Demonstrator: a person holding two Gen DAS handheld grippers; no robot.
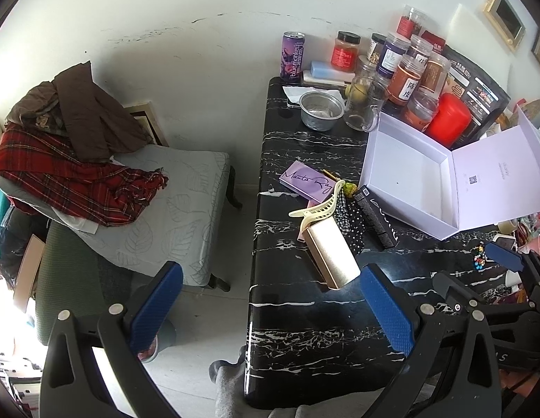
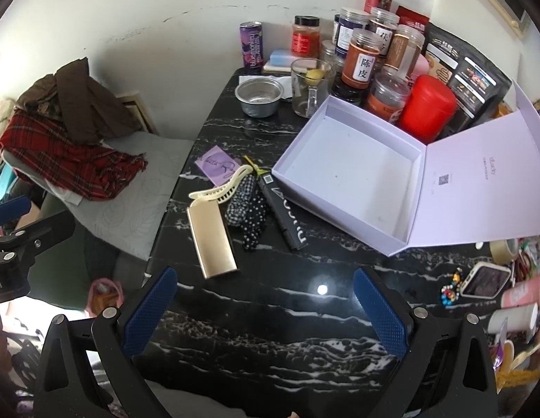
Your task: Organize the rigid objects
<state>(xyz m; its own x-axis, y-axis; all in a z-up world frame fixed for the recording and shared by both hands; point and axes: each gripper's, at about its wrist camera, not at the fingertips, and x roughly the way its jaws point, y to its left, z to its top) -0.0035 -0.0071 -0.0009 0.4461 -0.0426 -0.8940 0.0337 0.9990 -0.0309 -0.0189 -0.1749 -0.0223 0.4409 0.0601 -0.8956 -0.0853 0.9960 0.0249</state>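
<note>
Both grippers are hovering wide open, the left gripper (image 1: 270,299) sitting nearer the flat gold rectangular case (image 1: 332,256), lying just ahead, long axis running away leftward.

the left wrist view looks forward and down from above the near left edge of the black white-veined marble worktop (image 1: 304,313), taking in the grey leaf-print cushioned bench (image 1: 186,209) beside it. the right wrist view sits further right, fully over the worktop (image 2: 270,313), facing the same wall. both stand well back and share the open lilac cardboard box (image 1: 409,174) (image 2: 350,170), the flat gold case (image 1: 334,254) (image 2: 212,240) and the jars behind.
</note>
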